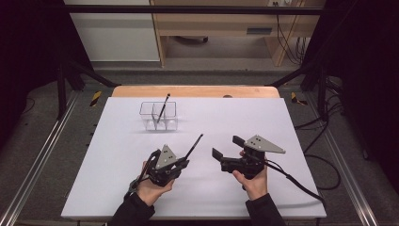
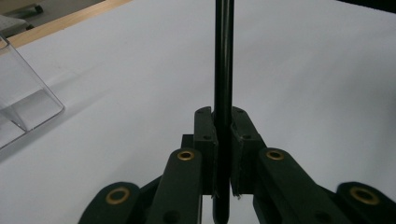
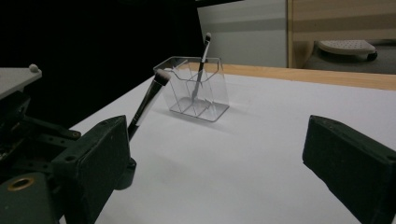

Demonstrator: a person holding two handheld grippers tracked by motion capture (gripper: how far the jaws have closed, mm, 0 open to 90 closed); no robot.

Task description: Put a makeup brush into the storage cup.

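High view, left gripper [image 1: 184, 161]: my black jaws are pinched on a slim dark brush [image 1: 195, 145] that slants out toward 1 o'clock above the matte white table [image 1: 291, 132]
High view, right gripper [image 1: 227, 145]: my two blocky pads stand well apart with nothing between them, at 3 o'clock of the held brush
High view, holder [image 1: 158, 116]: clear plastic box with dividers at 11 o'clock of my hands, a second brush [image 1: 164, 106] leaning inside it
Left gripper view: the smooth round handle [image 2: 223, 70] runs straight up toward 12 o'clock, clamped between my flat pads; a glossy corner of the holder [image 2: 23, 95] sits at 9 o'clock
Right gripper view: my chunky matte jaws gape at the lower corners; the held brush's pale soft tip [image 3: 162, 76] shows at 10 o'clock, beside the transparent holder [image 3: 205, 100]
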